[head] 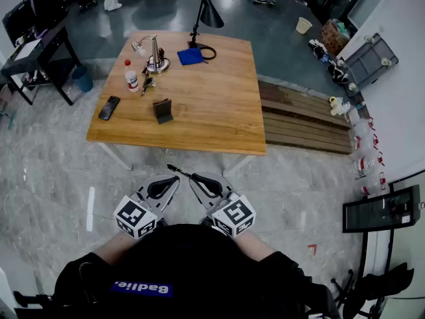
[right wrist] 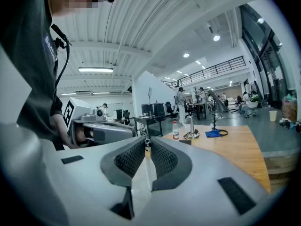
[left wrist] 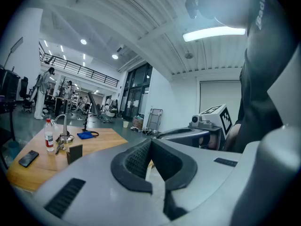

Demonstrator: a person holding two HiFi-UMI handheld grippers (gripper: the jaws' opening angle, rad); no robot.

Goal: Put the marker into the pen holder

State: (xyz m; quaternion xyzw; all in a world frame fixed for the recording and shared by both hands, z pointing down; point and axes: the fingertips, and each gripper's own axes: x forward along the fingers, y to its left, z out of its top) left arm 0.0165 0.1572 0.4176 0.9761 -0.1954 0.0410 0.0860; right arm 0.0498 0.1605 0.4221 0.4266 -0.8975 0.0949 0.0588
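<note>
Holding both claws low near my body, well apart from the wooden surface (head: 219,98). The right claw (head: 193,176) is clamped on the thin black marker (head: 178,171), which sticks out past its tips. The left claw (head: 177,179) is closed, nothing in it. The dark boxy pen holder (head: 163,110) stands on the surface, near the black phone (head: 109,107).

Place: open lab-office hall | cues: mezzanine railing (right wrist: 214,69), desk monitors (right wrist: 153,109), strip light (right wrist: 96,70), polished floor (head: 53,178)
</note>
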